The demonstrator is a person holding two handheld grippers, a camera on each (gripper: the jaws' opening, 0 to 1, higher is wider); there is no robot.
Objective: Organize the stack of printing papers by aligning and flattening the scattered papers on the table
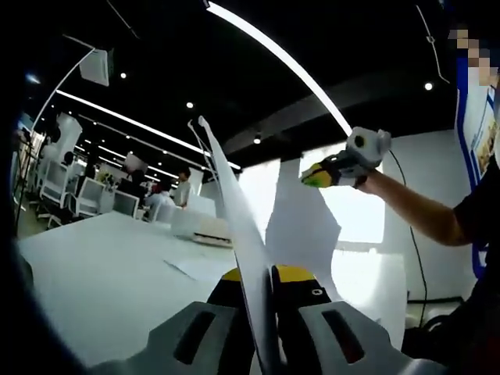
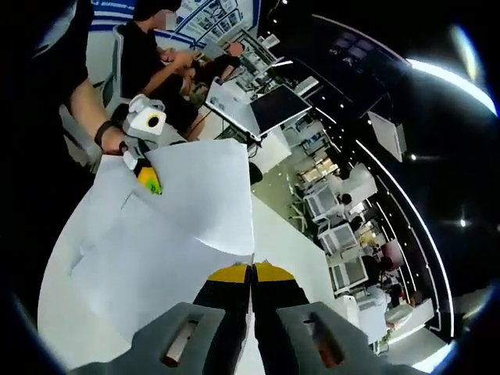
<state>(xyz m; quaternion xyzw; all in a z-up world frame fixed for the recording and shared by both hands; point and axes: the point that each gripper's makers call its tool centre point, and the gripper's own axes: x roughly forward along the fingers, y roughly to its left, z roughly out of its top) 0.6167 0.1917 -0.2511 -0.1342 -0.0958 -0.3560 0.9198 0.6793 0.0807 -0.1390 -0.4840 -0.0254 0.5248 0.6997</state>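
A bundle of white printing papers [image 1: 301,223] hangs in the air above the white table [image 1: 94,266], held from two sides. My left gripper [image 1: 262,275] is shut on one edge, and the sheets rise edge-on between its yellow-tipped jaws. At the far side, my right gripper [image 1: 322,175] pinches the papers' upper part. In the right gripper view the papers [image 2: 172,226] spread out in front, uneven at their edges. The right gripper [image 2: 251,273] is shut on their near corner, and the left gripper [image 2: 148,180] grips the far edge. One loose sheet [image 1: 205,269] lies flat on the table.
A person's forearm [image 1: 414,207] reaches in from the right. A low white box [image 1: 209,226] stands at the table's far end. Behind it are office chairs [image 1: 86,195] and seated people [image 2: 148,62]. Desks with a monitor [image 2: 277,105] stand past the table's edge.
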